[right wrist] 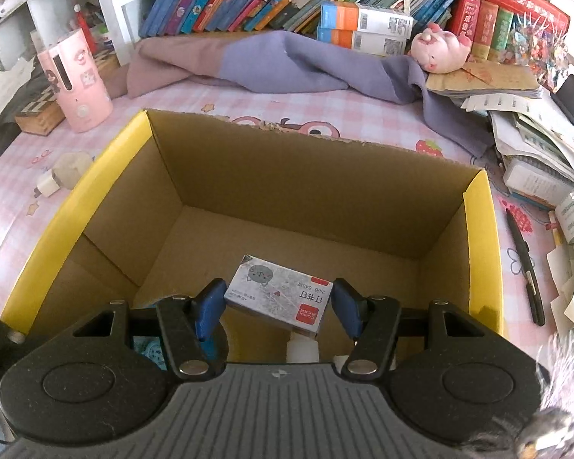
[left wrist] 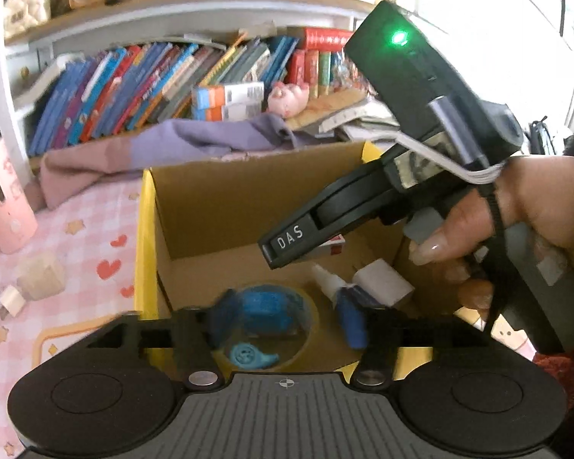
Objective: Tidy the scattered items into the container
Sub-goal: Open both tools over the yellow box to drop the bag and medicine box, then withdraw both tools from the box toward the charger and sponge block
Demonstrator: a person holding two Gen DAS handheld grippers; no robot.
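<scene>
A cardboard box with yellow rims (right wrist: 478,229) stands open on the pink cloth; it also shows in the left wrist view (left wrist: 145,237). My right gripper (right wrist: 279,308) is open over the box, its blue pads on either side of a small grey staple box (right wrist: 279,294) without touching it. My left gripper (left wrist: 287,315) is open above the box's near edge. Below it in the box lie a roll of clear tape (left wrist: 271,317), a small blue snail-shaped item (left wrist: 248,355), a glue bottle (left wrist: 340,298) and a white charger (left wrist: 382,283). The right gripper's body (left wrist: 401,145) reaches in from the right.
A wooden block (left wrist: 42,275) and a small white plug (left wrist: 11,300) lie on the cloth left of the box. A pink bottle (right wrist: 78,80) stands at the back left. A black pen (right wrist: 524,264) and paper piles lie to the right. Bookshelves and a purple cloth (right wrist: 287,61) are behind.
</scene>
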